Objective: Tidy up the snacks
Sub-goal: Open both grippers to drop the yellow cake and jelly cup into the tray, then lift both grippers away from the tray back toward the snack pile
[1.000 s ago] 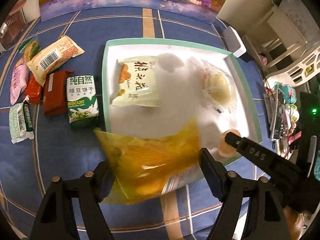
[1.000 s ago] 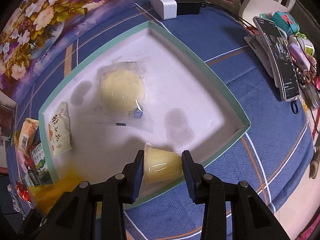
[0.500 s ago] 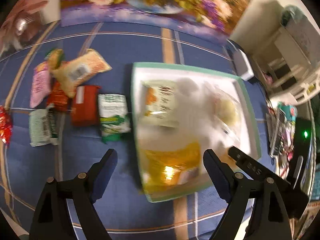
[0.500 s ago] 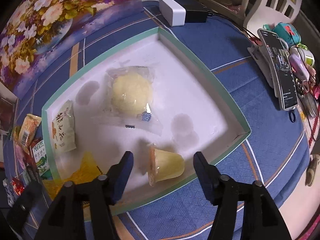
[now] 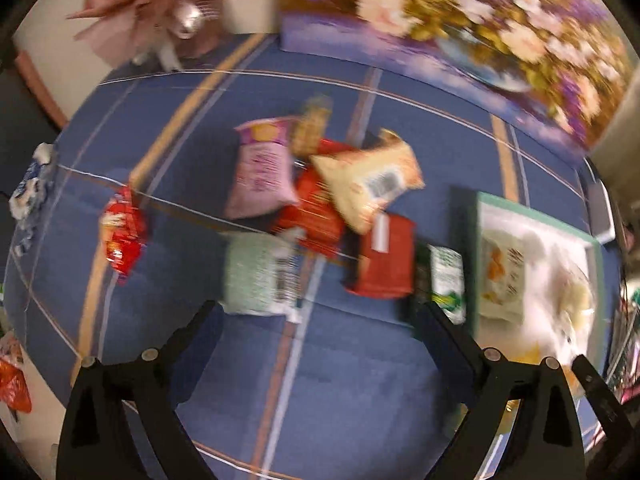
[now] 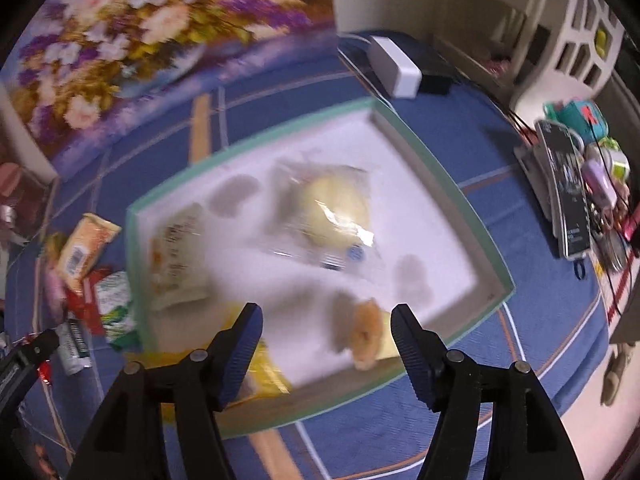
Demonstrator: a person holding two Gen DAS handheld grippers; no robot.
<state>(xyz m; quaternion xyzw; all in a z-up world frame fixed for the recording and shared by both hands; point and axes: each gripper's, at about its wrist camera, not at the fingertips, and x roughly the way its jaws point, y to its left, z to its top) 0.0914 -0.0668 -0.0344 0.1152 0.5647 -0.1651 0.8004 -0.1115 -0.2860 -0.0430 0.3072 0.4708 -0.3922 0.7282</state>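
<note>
My left gripper (image 5: pixel 316 312) hangs over the blue cloth (image 5: pixel 320 380), its jaws opening wide with nothing between them. Just beyond its tips lie loose snacks: a pale green packet (image 5: pixel 258 276), a red packet (image 5: pixel 386 258), a pink bag (image 5: pixel 262 168) and a beige bag (image 5: pixel 370 178). My right gripper (image 6: pixel 326 318) is over the near edge of the white tray (image 6: pixel 436 216), jaws opening and empty. The jelly cup (image 6: pixel 366 334) lies on its side in the tray's near corner, beside a wrapped bun (image 6: pixel 334 208).
</note>
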